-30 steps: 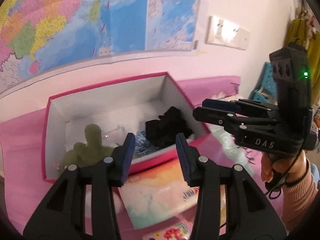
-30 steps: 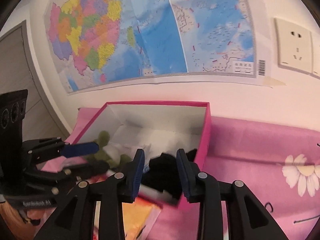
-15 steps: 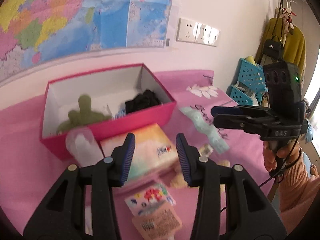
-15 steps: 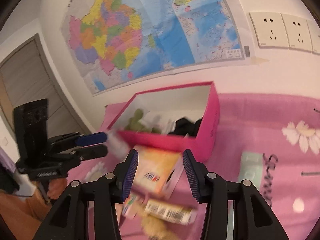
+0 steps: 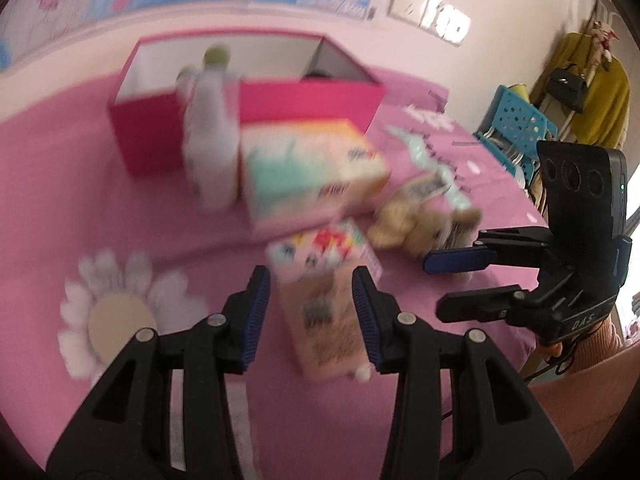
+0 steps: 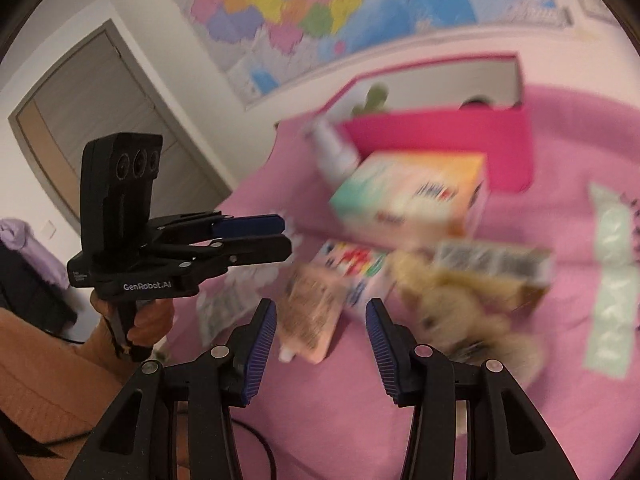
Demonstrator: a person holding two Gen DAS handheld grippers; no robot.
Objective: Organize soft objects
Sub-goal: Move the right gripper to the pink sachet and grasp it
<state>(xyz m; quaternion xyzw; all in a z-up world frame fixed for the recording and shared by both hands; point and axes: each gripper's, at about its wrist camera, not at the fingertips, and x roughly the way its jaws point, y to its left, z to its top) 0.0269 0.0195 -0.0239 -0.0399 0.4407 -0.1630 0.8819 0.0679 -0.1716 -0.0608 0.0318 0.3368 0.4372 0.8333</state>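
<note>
A pink box (image 5: 256, 108) with white inside stands at the back of the pink bed; a green plush (image 5: 216, 54) and something black show inside it (image 6: 476, 103). A tan plush toy (image 5: 416, 220) with a card tag lies in front, also in the right wrist view (image 6: 452, 304). My left gripper (image 5: 312, 316) is open above a peach pouch (image 5: 324, 328). My right gripper (image 6: 320, 344) is open, just left of the tan plush. The views are blurred by motion.
A pastel tissue box (image 5: 312, 168) and a white bottle (image 5: 210, 136) stand before the pink box. A colourful packet (image 5: 320, 248) lies by the pouch. A mint strip (image 6: 612, 280) lies at the right. A door (image 6: 92, 128) and blue baskets (image 5: 516, 128) flank the bed.
Both grippers have pulled back from the pink box and tilted down toward the items in front of it. Both have opened slightly wider. The right gripper now hovers by the tan plush.
</note>
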